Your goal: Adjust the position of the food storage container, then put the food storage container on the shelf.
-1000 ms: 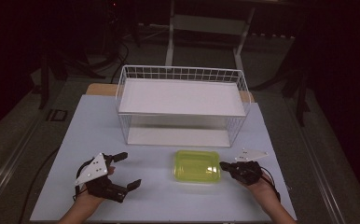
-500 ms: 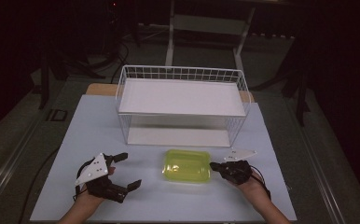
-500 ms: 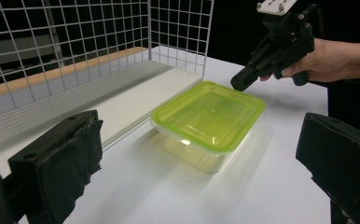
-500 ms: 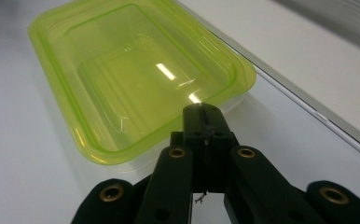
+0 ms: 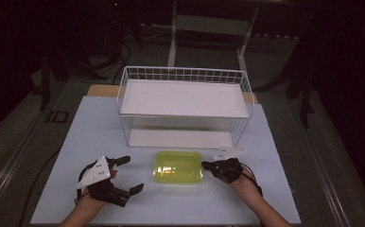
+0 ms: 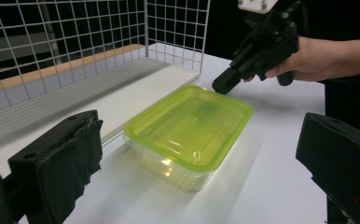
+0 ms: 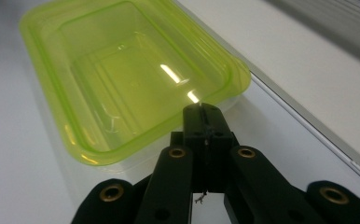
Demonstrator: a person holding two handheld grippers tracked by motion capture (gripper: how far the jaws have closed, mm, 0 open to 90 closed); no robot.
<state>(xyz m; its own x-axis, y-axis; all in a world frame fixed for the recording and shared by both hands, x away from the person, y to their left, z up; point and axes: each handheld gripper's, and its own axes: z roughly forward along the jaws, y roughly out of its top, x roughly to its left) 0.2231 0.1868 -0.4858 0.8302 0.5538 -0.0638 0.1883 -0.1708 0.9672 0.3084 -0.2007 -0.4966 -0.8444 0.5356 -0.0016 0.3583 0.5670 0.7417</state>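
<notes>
Green-lidded plastic container [image 5: 178, 166] is seen resting flat on the white tabletop [image 5: 284, 189], just in front of the white wire rack [image 5: 184, 108] and between the two tongs. The right tongs [image 5: 206, 166] are pressed together, nothing between them, and their tip is placed against the container's right edge; in the right gripper view the closed tip [image 7: 202, 113] is met by the lid's rim. The left tongs [image 5: 127, 174] are held spread wide, apart from the container on its other side, with nothing pinched.

The work in hand is judged to be a sideways push of the container by the closed right tongs. Several faults could be expected from here. The tip is set near one corner of the rim rather than at the middle of the side, so the container could be turned instead of slid straight. The lid's lip is thin and slopes, so the tip could ride up over it and slip off. If the push is carried too far, the container could be driven into the open left tongs or against the rack's lower shelf [image 5: 176, 139].
</notes>
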